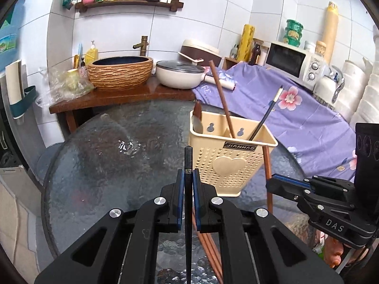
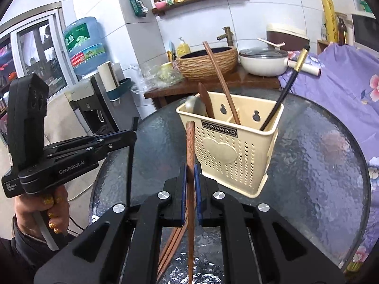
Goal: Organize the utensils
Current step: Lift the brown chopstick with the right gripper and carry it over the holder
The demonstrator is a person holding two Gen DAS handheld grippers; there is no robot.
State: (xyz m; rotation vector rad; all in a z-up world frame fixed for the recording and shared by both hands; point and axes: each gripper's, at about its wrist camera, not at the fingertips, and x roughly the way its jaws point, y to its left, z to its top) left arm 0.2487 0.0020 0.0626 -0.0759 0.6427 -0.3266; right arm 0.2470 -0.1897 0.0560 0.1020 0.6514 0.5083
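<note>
The cream utensil caddy [image 1: 231,158] stood on the glass table [image 1: 94,165] at one o'clock of my left gripper [image 1: 188,172], which pinched a black chopstick [image 1: 188,163]. My right gripper [image 2: 190,168] pinched a brown chopstick [image 2: 190,142]. To do the step well, I judged each tip should clear the rim before lowering into the matching compartment. Loose brown chopsticks [image 2: 173,243] below were partly hidden; the compartment floors were unseen.
</note>
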